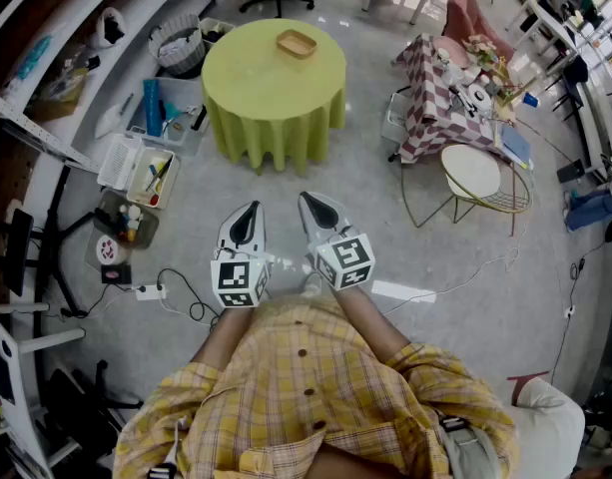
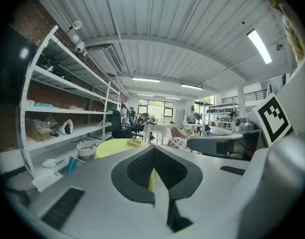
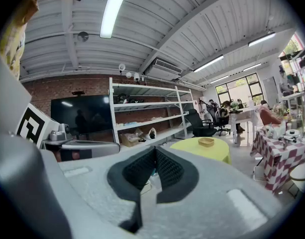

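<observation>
Overhead, my left gripper (image 1: 250, 213) and right gripper (image 1: 310, 204) hang side by side, well short of the green-draped round surface (image 1: 274, 93) with its wooden tray (image 1: 297, 43), storage bins (image 1: 144, 166) at its left; each gripper view shows jaws pressed together on nothing, that surface beyond.

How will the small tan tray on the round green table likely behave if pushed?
The tray looks small, shallow and seemingly empty, so probably light and stiff. Its low, wide shape makes tipping unlikely. On the draped tablecloth it may drag fabric rather than slide.
</observation>
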{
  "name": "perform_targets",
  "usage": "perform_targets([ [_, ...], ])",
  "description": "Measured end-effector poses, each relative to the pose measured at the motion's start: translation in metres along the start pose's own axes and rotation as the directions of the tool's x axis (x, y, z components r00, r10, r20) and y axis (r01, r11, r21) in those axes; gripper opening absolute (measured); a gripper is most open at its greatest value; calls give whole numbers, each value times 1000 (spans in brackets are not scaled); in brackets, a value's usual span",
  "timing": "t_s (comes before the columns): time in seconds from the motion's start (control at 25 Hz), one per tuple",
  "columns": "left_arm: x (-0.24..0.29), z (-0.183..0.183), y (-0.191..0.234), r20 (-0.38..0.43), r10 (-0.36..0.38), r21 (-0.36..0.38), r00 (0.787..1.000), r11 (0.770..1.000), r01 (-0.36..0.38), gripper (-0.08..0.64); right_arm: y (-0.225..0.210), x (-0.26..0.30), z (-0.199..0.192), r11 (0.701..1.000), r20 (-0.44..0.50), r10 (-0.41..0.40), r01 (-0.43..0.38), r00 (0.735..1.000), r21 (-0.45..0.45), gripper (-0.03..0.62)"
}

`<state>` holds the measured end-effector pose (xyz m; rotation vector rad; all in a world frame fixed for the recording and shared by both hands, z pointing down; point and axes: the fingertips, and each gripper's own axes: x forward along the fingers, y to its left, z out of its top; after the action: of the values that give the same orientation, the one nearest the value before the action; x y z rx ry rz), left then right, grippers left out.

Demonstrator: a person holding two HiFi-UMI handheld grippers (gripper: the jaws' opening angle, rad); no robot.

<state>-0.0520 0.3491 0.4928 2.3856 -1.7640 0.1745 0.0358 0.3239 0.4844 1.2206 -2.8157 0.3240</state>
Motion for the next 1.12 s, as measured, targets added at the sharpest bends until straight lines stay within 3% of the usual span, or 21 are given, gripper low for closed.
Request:
perform_targets([
  [0.84,25,-4,-16,-17,25,0,1000,1000,-25,3,-42,-5,5,999,14,53,-53,999,7,-2],
  [1.12,33,-13,-43,-14,2,-29,1000,1000,-3,3,-63,-20,2,996,24,86,-87,996,32,-2],
])
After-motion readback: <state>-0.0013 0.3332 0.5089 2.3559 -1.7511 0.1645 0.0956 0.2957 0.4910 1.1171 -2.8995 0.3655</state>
